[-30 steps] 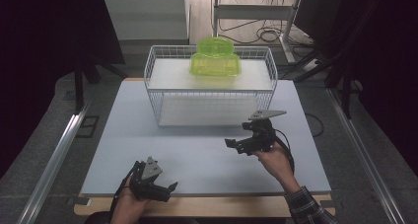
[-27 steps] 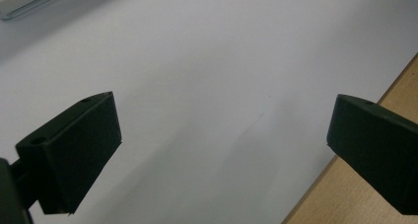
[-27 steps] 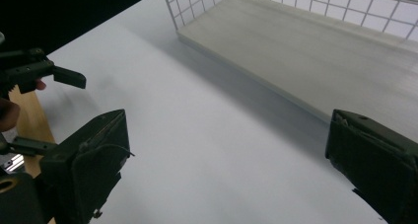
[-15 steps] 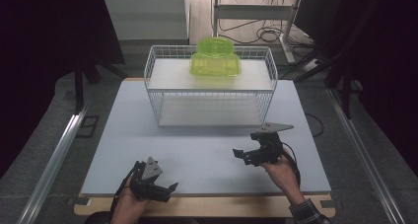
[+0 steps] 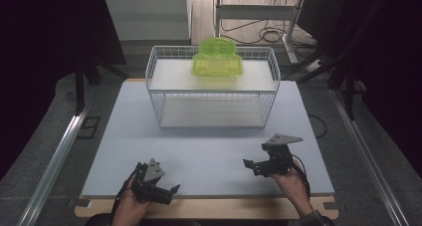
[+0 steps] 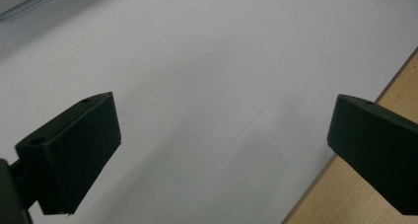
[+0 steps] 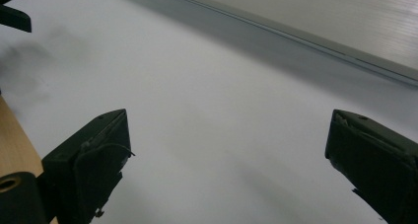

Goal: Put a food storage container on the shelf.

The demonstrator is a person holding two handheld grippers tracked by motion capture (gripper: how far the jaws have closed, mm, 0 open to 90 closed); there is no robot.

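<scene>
High view: L gripper low at near edge of table, held in the person's left hand. Jaws spread wide, nothing btwn them. Left gripper view confirms: white table surface under the gap, wooden edge strip at lower right.

R gripper near the right front of table, in right hand, grey three-cornered plate on top. Jaws spread wide, empty. Right gripper view: bare white tabletop btwn jaws, table's far edge running diagonally across top, wood strip at lower left.

Wire basket, white, stands at far-middle of table, well apart from both grippers. White shelf panel across its upper level; second white panel at bottom.

Green translucent container sits on the upper panel inside basket, toward back, approx. centred. Upright, rounded top rising above the basket rim. Neither gripper touches it or the basket.
</scene>
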